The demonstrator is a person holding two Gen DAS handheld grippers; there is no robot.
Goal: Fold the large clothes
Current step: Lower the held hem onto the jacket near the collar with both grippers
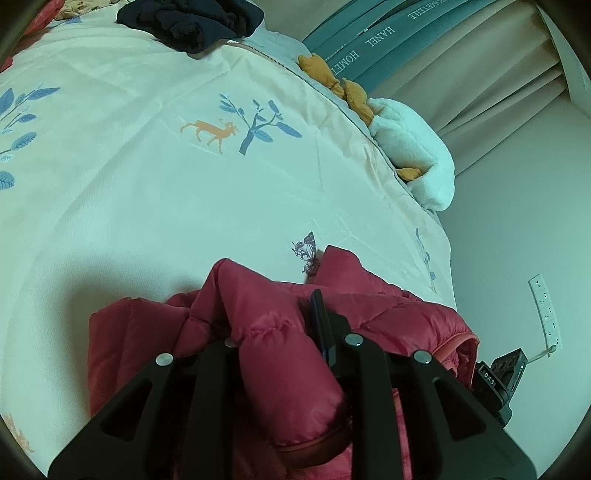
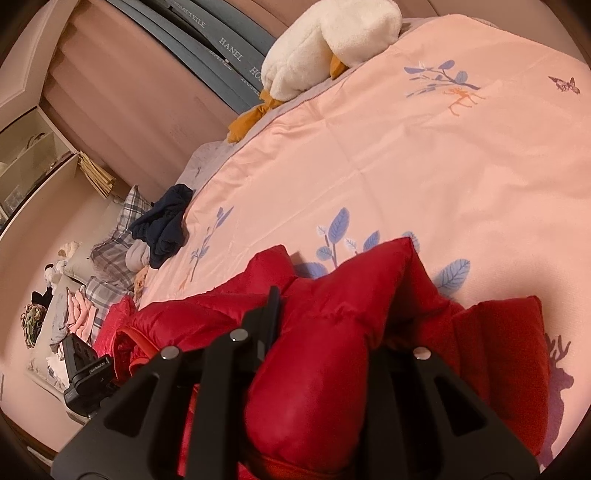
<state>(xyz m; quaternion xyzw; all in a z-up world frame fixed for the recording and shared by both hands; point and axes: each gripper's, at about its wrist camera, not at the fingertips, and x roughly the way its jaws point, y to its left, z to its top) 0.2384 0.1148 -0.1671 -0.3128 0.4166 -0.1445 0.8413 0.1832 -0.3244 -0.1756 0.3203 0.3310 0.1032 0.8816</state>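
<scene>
A red quilted puffer jacket (image 1: 388,314) lies bunched at the near edge of a bed covered by a pale printed duvet (image 1: 184,184). My left gripper (image 1: 273,325) is shut on a thick puffy fold of the jacket; the fabric bulges between its fingers and hides the left one. In the right wrist view the same red jacket (image 2: 498,350) fills the foreground. My right gripper (image 2: 325,314) is shut on another padded fold, which covers its right finger. The other gripper's camera body (image 2: 86,376) shows at the lower left there.
A dark navy garment (image 1: 192,22) lies crumpled at the far side of the duvet. A white plush toy (image 1: 413,151) with orange parts rests by the bed's edge. Plaid pillows (image 2: 110,247) and loose clothes lie beside the bed. A power strip (image 1: 546,314) lies on the floor.
</scene>
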